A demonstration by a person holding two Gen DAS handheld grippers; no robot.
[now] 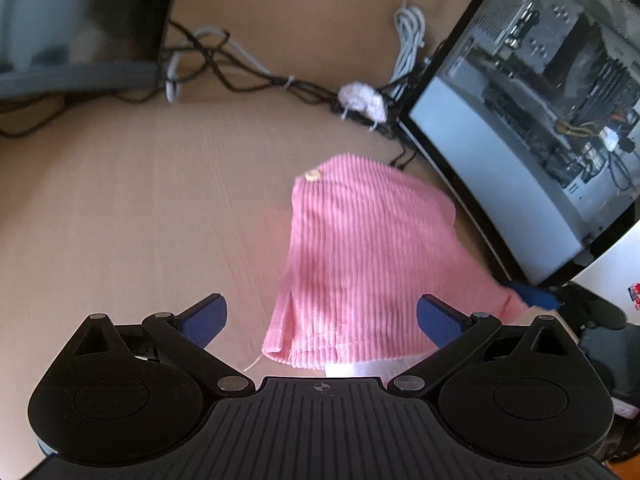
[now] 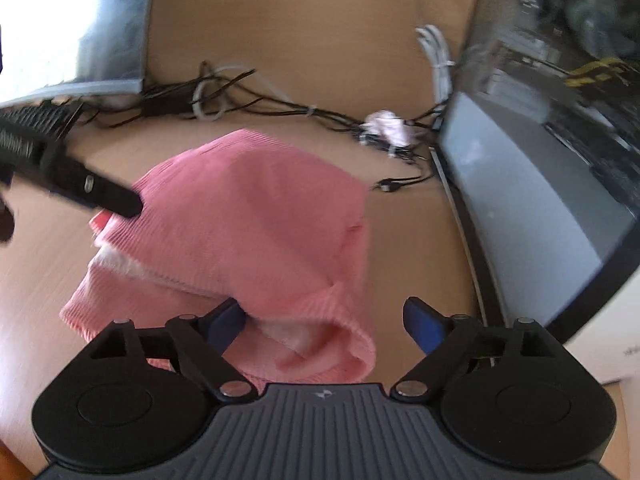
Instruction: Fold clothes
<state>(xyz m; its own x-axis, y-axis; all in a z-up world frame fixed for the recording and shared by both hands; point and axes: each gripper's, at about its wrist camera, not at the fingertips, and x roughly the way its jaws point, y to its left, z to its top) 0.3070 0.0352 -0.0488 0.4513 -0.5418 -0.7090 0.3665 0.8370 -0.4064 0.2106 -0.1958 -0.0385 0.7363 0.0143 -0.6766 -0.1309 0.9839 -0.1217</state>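
Lying folded — pink garment (image 2: 248, 220) — no legible writing.

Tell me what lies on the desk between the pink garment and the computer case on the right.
Nothing: in the right wrist view a bare strip of wooden desk separates the pink garment from the computer case. The cables lie farther back.

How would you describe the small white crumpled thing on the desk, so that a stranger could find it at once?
Start at the computer case with the see-through side, standing at the right of the wooden desk. At its near-left corner, a bundle of black cables runs across the desk. The white crumpled wad sits on them, the only pale, soft lump there, beyond the pink garment.
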